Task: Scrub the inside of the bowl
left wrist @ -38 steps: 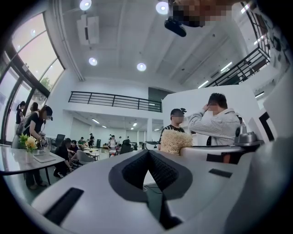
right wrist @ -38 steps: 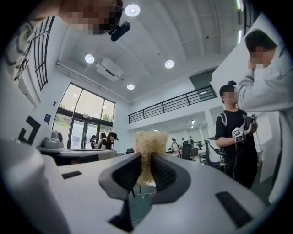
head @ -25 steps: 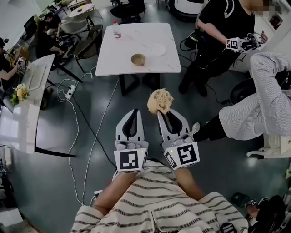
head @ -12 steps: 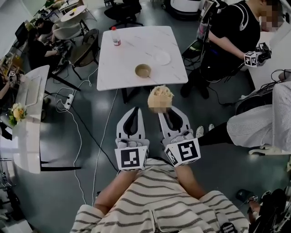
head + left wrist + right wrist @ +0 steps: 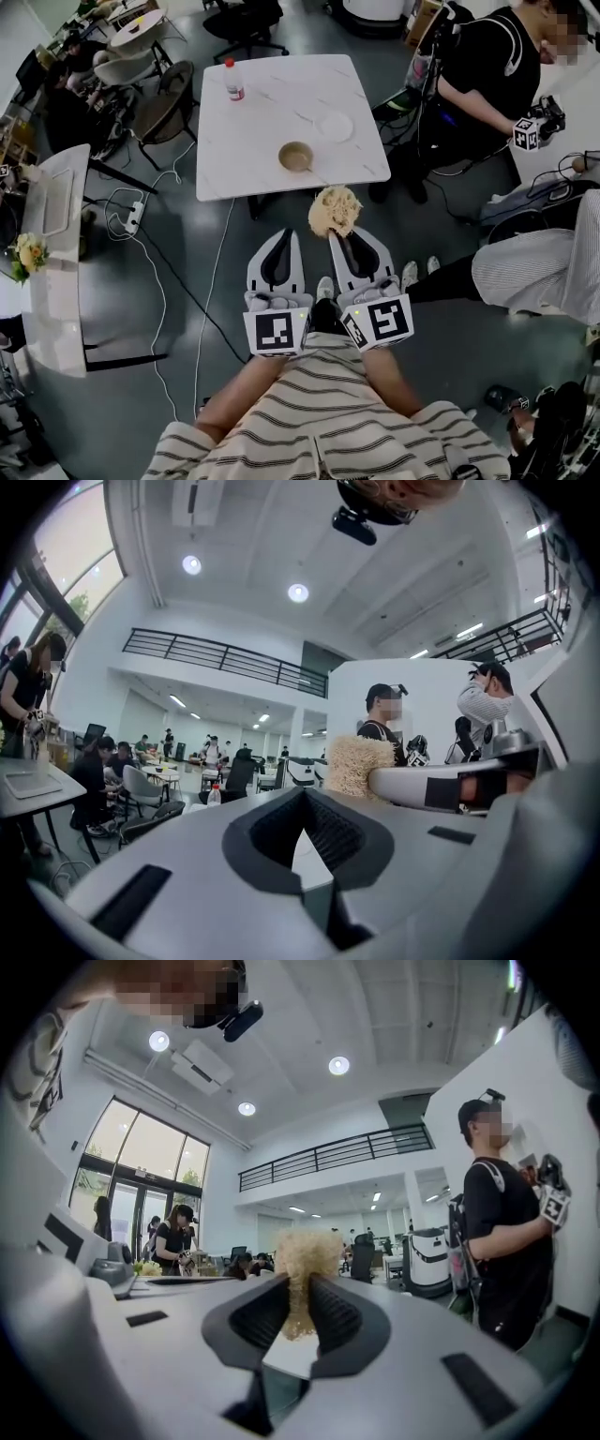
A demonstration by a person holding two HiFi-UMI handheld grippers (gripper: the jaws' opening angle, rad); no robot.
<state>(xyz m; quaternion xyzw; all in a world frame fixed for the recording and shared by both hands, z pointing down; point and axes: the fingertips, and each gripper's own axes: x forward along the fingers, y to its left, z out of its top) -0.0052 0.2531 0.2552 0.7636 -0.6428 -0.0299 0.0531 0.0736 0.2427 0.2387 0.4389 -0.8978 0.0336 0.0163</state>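
Observation:
A tan bowl (image 5: 296,156) sits near the front edge of a white table (image 5: 253,122), well ahead of both grippers. My right gripper (image 5: 339,236) is shut on a tan fibrous scrubber (image 5: 335,210), which sticks out past its tips. In the right gripper view the scrubber (image 5: 305,1260) is pinched between the dark pads of the right gripper (image 5: 300,1288). My left gripper (image 5: 279,236) is held beside it, shut and with nothing in it. In the left gripper view the left gripper (image 5: 303,799) has its tips touching, and the scrubber (image 5: 359,766) shows to the right.
A red-capped bottle (image 5: 232,80) and a white plate (image 5: 335,126) also stand on the table. A person in black (image 5: 478,84) sits at its right side. Chairs (image 5: 159,103) stand at its left. Cables (image 5: 187,281) run over the floor. A long desk (image 5: 52,253) lies at far left.
The table and bowl have come nearer and lower in the head view. Both grippers keep the same pose, the scrubber still held in the right one.

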